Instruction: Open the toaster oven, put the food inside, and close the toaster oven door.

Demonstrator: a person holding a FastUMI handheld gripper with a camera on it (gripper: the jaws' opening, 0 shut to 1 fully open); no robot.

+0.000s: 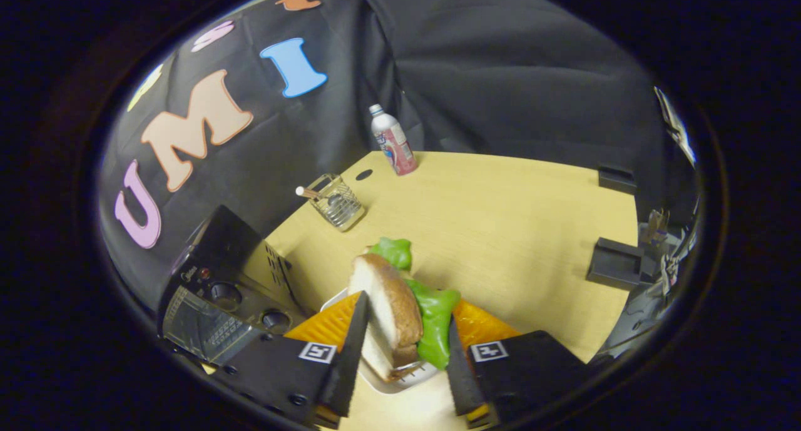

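A handheld gripper (400,346) looks forward over a pale wooden table (513,231). Its two fingers stand narrowed around a sandwich (394,306), bread slices with green lettuce spilling out on the right side. The left finger lies against the bread and the right finger against the lettuce, so both appear to press on it. The sandwich stands on edge, its long axis running forward and away between the fingers. Beneath it sits a white plate (407,381); whether the sandwich touches the plate cannot be told.

The toaster oven (225,293) is off to the left of the fingers, close by, dark, with two knobs and a glass door (200,331) that looks open and tipped downward. The coming move likely turns on carrying the sandwich leftward into that opening.

Well beyond the fingers stand a wire holder (335,202) and a bottle (393,141).
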